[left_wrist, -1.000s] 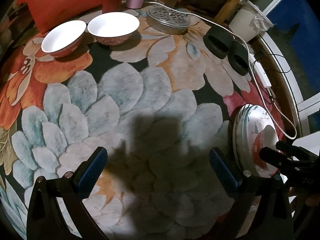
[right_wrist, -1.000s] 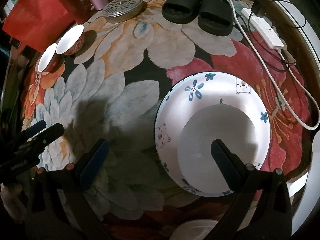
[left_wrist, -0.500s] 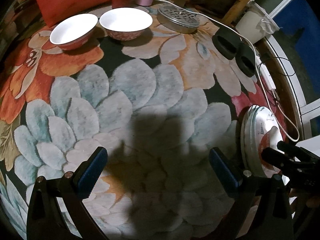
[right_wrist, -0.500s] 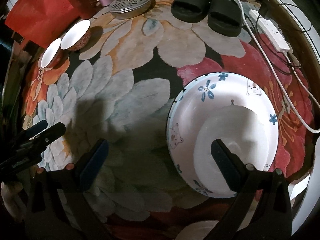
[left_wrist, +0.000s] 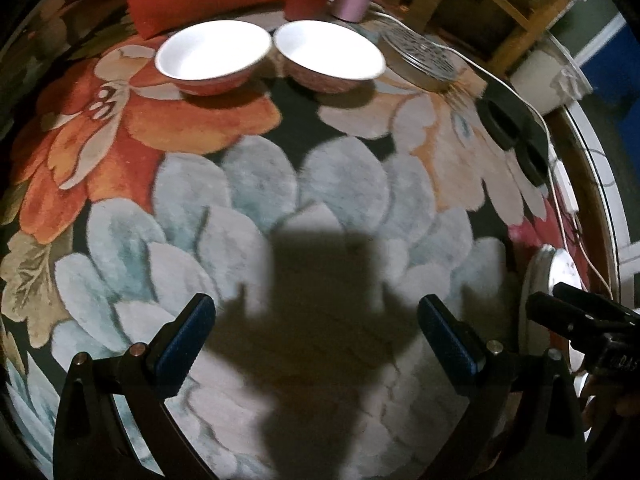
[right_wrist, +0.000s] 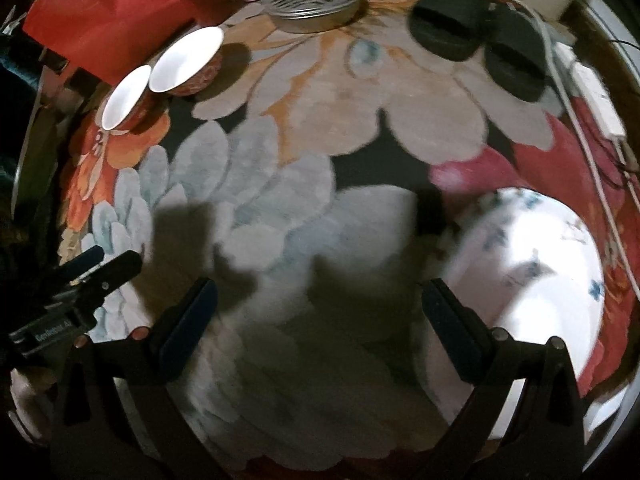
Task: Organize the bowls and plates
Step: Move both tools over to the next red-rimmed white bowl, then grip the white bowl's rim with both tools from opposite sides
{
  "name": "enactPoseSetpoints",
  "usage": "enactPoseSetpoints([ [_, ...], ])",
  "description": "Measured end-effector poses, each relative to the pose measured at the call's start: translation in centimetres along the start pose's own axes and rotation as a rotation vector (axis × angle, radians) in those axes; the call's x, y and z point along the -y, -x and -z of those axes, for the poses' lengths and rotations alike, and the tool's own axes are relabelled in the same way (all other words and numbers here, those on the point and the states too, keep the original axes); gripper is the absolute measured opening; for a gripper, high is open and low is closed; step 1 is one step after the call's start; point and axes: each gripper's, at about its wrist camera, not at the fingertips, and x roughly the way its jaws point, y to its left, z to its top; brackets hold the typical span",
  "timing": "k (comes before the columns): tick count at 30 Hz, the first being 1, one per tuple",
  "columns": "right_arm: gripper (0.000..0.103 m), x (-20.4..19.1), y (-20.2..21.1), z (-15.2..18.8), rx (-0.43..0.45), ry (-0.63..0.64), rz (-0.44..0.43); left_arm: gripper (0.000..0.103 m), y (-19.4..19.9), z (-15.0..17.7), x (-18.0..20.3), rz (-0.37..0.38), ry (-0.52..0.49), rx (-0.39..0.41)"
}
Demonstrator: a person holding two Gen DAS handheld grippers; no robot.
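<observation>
Task barely started: nothing stacked. Two white-lined reddish ceramic bowls (left_wrist: 214, 56) (left_wrist: 330, 54) sit side by side at the floral rug's (left_wrist: 280, 184) far edge; white blue-flowered plate (right_wrist: 532, 264) lies well apart. Left gripper (left_wrist: 316, 336) and right gripper (right_wrist: 320, 316) both spread wide, empty. Black slippers (right_wrist: 480, 48), white cable (right_wrist: 560, 60) near plate.

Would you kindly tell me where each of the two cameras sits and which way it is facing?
Left wrist: sits behind the open left claw, facing across the floral rug towards two white bowls; the right claw shows at right.
Right wrist: sits behind the open right claw, looking down on the rug beside the blue-flowered plate; the left claw shows at left.
Shared: the rug, bowls, plate, black slippers and metal grate lid.
</observation>
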Motion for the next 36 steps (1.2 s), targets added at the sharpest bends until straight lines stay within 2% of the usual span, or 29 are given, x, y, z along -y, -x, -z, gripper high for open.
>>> enactPoseSetpoints([
  [5, 0.103, -2.4, -1.7, -2.5, -0.026, 0.031, -0.044, 0.101, 0.1, -1.6, -2.1, -0.022, 0.039, 0.028],
  [11, 0.103, -6.0, -2.9, -5.6, -0.006, 0.117, -0.054, 0.101, -0.2, -3.6, -4.3, -0.028, 0.070, 0.050],
  [13, 0.103, -6.9, -3.7, -6.8, -0.011, 0.121, -0.081, 0.101, -0.3, -4.3, -4.9, -0.018, 0.082, 0.053],
  [16, 0.103, -7.7, -5.1, -8.5, -0.010, 0.082, -0.129, 0.101, -0.3, -5.4, -5.9, -0.017, 0.106, 0.069],
  [21, 0.102, -8.7, -7.0, -11.3, 0.003, 0.007, -0.163, 0.101, -0.1, -7.8, -8.0, -0.038, 0.170, 0.094],
  [26, 0.101, -8.2, -9.2, -14.7, 0.007, -0.144, -0.176, 0.101, 0.5, -9.1, -9.5, -0.042, 0.225, 0.118],
  [29, 0.101, -7.6, -10.3, -16.6, 0.013, -0.230, -0.176, 0.101, 0.3, -8.9, -9.3, -0.043, 0.235, 0.100],
  [30, 0.098, -7.4, -10.6, -17.1, 0.008, -0.248, -0.178, 0.101, 0.2, -8.8, -9.3, -0.040, 0.231, 0.095],
  [32, 0.083, -7.3, -11.6, -17.8, -0.022, -0.280, -0.195, 0.101, -0.1, -8.4, -9.2, -0.038, 0.220, 0.083],
  [33, 0.083, -7.3, -12.5, -18.1, -0.057, -0.300, -0.220, 0.101, -0.2, -8.3, -9.1, -0.038, 0.214, 0.078],
  [34, 0.070, -7.4, -12.5, -18.3, -0.044, -0.305, -0.212, 0.101, -0.2, -8.2, -9.1, -0.039, 0.209, 0.075],
  [35, 0.044, -7.9, -12.6, -18.9, -0.039, -0.283, -0.232, 0.101, -0.1, -8.0, -9.1, -0.039, 0.205, 0.072],
  [36, 0.029, -8.2, -13.0, -19.1, -0.061, -0.261, -0.244, 0.101, -0.1, -7.9, -9.2, -0.037, 0.205, 0.072],
])
